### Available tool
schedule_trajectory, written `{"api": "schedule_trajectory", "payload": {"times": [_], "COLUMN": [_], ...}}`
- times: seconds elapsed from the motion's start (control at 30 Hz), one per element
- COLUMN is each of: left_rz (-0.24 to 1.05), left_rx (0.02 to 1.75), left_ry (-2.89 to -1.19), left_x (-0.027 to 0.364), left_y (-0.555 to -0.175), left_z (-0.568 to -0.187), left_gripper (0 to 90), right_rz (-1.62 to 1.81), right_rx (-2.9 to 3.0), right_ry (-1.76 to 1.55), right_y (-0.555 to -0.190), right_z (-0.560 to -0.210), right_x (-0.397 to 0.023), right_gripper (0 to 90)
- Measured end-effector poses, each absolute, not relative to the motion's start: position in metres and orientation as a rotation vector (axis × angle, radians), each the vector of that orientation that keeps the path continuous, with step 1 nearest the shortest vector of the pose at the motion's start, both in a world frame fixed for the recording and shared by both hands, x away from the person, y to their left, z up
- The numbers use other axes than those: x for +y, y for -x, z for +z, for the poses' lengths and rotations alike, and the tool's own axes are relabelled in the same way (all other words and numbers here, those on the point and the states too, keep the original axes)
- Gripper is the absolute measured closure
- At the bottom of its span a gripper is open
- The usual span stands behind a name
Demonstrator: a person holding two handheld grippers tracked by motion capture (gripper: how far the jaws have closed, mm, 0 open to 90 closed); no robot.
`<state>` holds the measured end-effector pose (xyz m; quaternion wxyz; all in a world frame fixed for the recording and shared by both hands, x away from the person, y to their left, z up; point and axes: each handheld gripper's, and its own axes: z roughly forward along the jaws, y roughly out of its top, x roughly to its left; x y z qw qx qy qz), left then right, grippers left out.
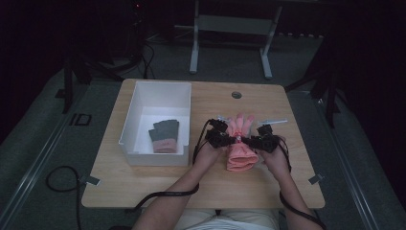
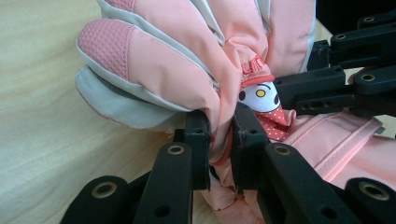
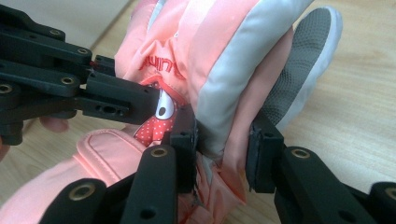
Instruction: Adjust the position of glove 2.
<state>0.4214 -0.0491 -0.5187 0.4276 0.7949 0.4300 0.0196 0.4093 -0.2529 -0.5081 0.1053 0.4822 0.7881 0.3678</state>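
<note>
Dim room, dark floor; light wooden table (image 1: pixel 158 182) in front of me. Pink padded glove (image 1: pixel 241 143) lies just right of the table's middle, fingers pointing away from me, cuff toward me.

Handling, by my judgement: light, soft, quilted shell that bunches under the jaws; smooth fabric may slide, so pinch a full fold rather than a single skin. Nothing fragile about it. Best holds look like the two sides near the wrist, beside the cartoon patch (image 2: pixel 261 100).

Left gripper (image 2: pixel 220 140): jaws clamped tight on a fold of the glove next to the patch. Right gripper (image 3: pixel 222 149): jaws pinching the opposite edge, a thick grey-and-pink fold between them, pads pressing in.

White plastic bin (image 1: pixel 129 129) stands left of the glove, close but apart. Inside it: a grey knit glove with pink cuff (image 1: pixel 164 135), lying flat on the bottom.
</note>
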Motion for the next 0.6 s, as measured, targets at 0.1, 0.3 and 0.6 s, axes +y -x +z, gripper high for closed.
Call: {"api": "schedule_trajectory", "payload": {"times": [0.1, 0.3, 0.6], "left_rz": [0.074, 0.098, 0.15], "left_rx": [1.05, 1.027, 0.992], "left_ry": [-1.983, -1.974, -1.981], "left_x": [-0.047, -0.043, -0.033], "left_y": [-0.419, -0.416, -0.411], "left_z": [-0.502, -0.478, -0.443], "left_gripper": [79.0, 79.0, 79.0], "right_rz": [1.123, 1.15, 1.205], "right_rx": [2.295, 2.259, 2.22], "right_ry": [-1.409, -1.376, -1.342], "right_y": [-0.405, -0.4, -0.393], "right_z": [-0.494, -0.472, -0.442], "right_x": [-0.253, -0.251, -0.243], "right_gripper": [68.5, 68.5, 68.5]}}
